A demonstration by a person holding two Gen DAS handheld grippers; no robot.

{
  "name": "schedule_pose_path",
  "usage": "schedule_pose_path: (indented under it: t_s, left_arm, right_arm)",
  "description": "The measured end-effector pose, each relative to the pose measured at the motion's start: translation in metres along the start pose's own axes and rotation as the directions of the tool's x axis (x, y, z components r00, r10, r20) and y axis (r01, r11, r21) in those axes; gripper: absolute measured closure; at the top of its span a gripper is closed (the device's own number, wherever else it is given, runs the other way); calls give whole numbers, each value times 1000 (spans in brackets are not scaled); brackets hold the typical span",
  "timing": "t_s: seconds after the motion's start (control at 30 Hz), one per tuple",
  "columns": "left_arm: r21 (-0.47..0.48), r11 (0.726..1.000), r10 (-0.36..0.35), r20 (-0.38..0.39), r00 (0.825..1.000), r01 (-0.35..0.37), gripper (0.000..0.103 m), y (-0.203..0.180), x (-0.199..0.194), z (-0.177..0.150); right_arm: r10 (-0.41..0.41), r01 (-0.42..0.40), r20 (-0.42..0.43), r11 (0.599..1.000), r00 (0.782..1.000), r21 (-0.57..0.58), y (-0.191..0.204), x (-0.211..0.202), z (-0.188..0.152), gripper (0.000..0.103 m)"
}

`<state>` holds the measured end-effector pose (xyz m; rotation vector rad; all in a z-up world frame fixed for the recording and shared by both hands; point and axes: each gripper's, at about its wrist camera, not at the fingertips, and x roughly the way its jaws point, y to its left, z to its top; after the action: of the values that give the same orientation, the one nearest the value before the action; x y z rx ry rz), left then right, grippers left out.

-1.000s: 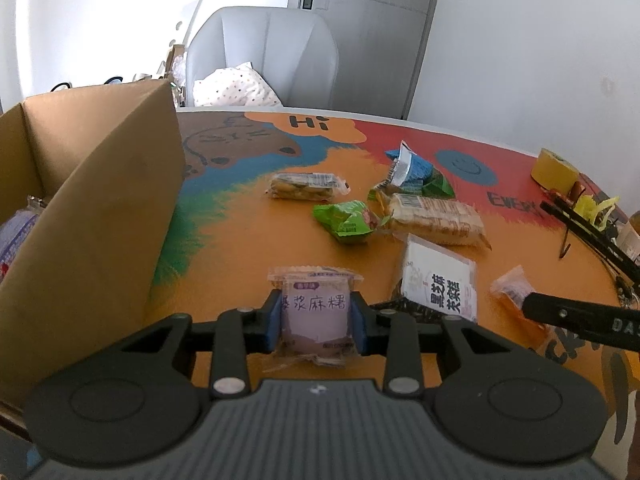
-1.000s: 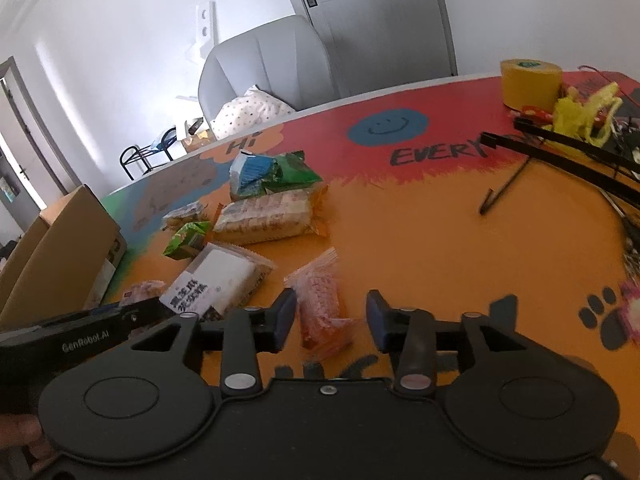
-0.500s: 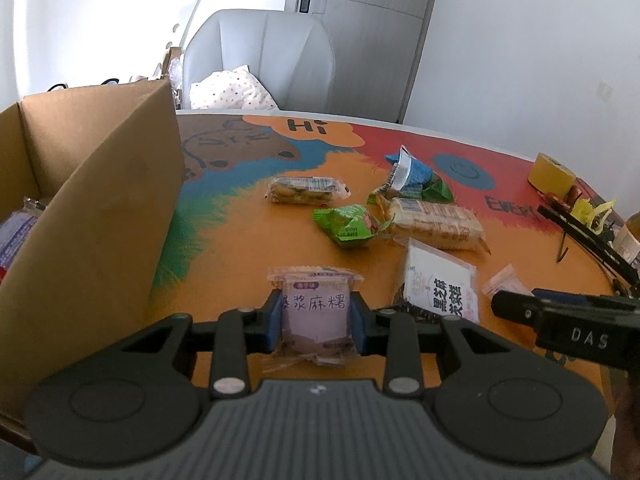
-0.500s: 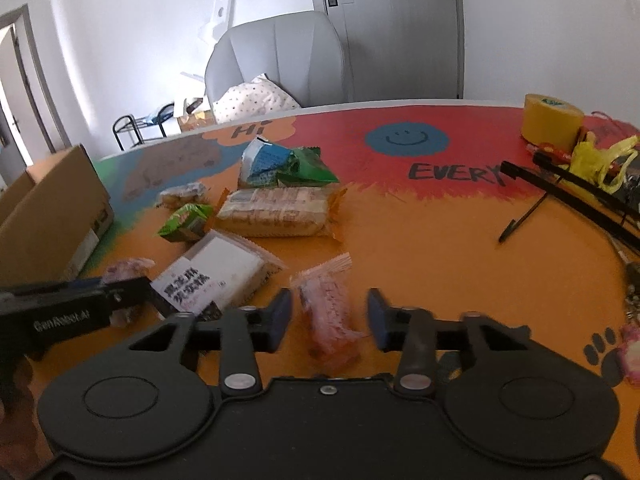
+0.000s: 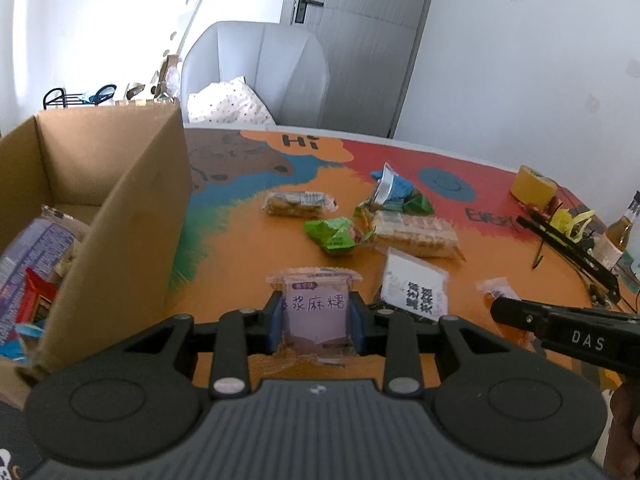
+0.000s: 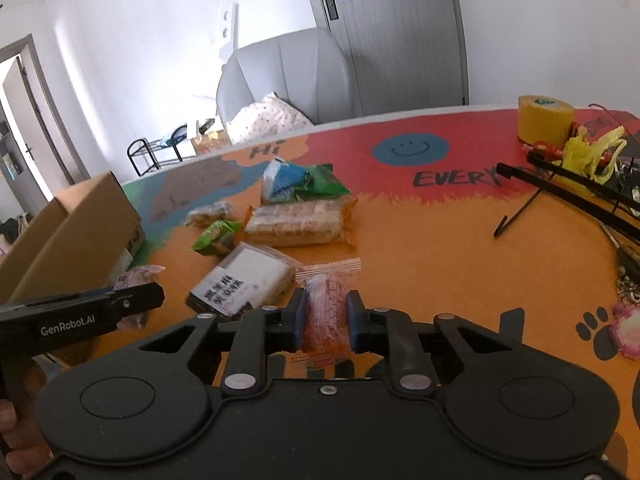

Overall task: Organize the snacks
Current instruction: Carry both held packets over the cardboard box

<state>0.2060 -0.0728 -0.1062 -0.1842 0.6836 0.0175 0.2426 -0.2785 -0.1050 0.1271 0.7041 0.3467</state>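
At lower centre, the left gripper (image 5: 316,316) has its jaws clamped on a purple snack packet (image 5: 315,312); the right gripper (image 6: 323,320) has just closed its jaws on an orange packet (image 6: 326,308) above the tabletop (image 6: 440,248). The cardboard box (image 5: 120,208) stands left.

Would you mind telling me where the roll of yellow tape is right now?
The roll of yellow tape stands at the far right of the table in both wrist views, just beyond the yellow plastic scraps and right of the blue smiley face.
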Motion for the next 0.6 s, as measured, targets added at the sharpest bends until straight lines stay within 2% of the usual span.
schedule_pose_path:
  t_s: [0.6]
  left_arm:
    - [-7, 1000, 11, 95, 995, -10, 71, 20, -46, 25]
  right_arm:
    - [71, -69, 79, 997, 994, -31, 42, -16, 26, 84]
